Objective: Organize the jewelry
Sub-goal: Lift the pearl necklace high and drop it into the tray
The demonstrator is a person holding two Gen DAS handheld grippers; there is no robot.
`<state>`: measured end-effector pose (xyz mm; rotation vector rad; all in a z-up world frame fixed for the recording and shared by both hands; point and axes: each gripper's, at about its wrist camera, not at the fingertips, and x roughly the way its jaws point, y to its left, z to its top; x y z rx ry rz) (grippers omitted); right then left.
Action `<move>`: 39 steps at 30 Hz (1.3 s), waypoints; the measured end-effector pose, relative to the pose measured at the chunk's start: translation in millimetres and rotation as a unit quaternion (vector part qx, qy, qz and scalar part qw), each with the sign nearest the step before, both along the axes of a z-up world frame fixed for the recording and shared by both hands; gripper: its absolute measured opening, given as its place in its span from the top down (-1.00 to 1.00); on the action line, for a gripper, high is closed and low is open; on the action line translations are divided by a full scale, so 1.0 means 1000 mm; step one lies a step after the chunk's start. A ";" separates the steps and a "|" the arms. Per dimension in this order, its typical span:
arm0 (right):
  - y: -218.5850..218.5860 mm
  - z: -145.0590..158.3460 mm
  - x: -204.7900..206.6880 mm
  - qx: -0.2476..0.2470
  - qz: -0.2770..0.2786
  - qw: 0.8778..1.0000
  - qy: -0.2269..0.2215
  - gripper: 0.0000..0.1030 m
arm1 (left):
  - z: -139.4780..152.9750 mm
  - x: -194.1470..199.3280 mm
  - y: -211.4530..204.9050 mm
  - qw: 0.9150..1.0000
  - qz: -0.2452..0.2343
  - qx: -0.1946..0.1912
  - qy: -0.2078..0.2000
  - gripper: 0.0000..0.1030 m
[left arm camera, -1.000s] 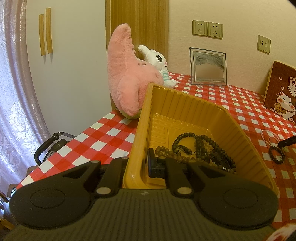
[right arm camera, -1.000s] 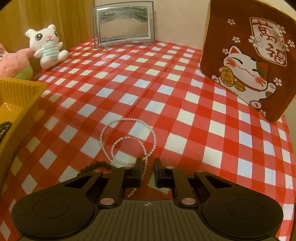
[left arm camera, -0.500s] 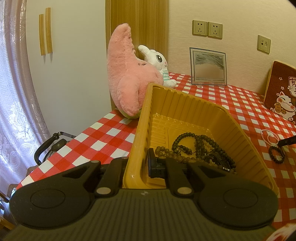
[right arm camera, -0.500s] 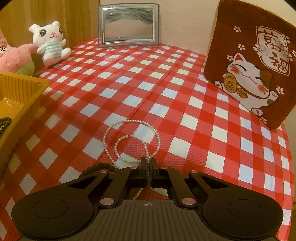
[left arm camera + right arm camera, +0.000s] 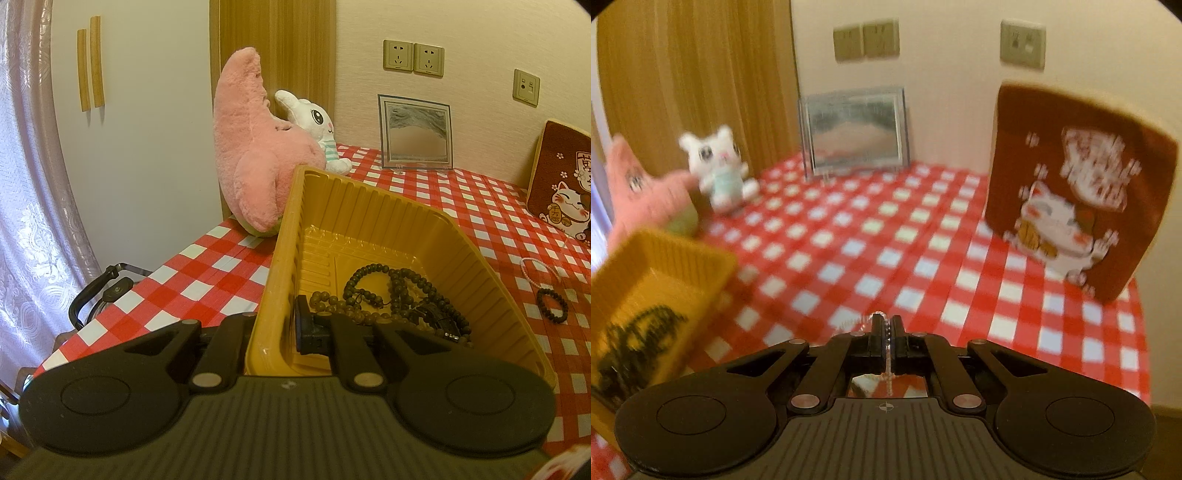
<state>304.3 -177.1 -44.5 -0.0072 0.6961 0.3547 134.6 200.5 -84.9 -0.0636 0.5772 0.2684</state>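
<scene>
My right hand-held gripper (image 5: 885, 328) is pinched on the white pearl-bead necklace (image 5: 886, 354), whose thin strand runs down between the pressed-together jaws while a loop trails off to their left. My left hand-held gripper (image 5: 275, 325) clamps the near wall of the ribbed yellow plastic tray (image 5: 369, 225), one jaw outside and one inside, on the red-and-white checked worktop (image 5: 207, 273). Dark wooden bead strings (image 5: 391, 291) already lie in the tray; a small black bead bracelet (image 5: 552, 305) and a pale loop that looks like more pearls rest on the cloth to its right.

The right view is blurred, so I judge the necklace is in motion toward the tray. The grip holds only one slim strand: a swing could slide the smooth beads out, or the hanging loop could catch the tray rim and drag. If my left hold tilts the light tray, the dark beads could spill.
</scene>
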 end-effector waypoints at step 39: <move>0.134 0.135 -0.050 0.178 0.221 0.957 -0.061 0.96 | 0.004 0.000 -0.001 1.000 0.001 -0.001 -0.003 0.86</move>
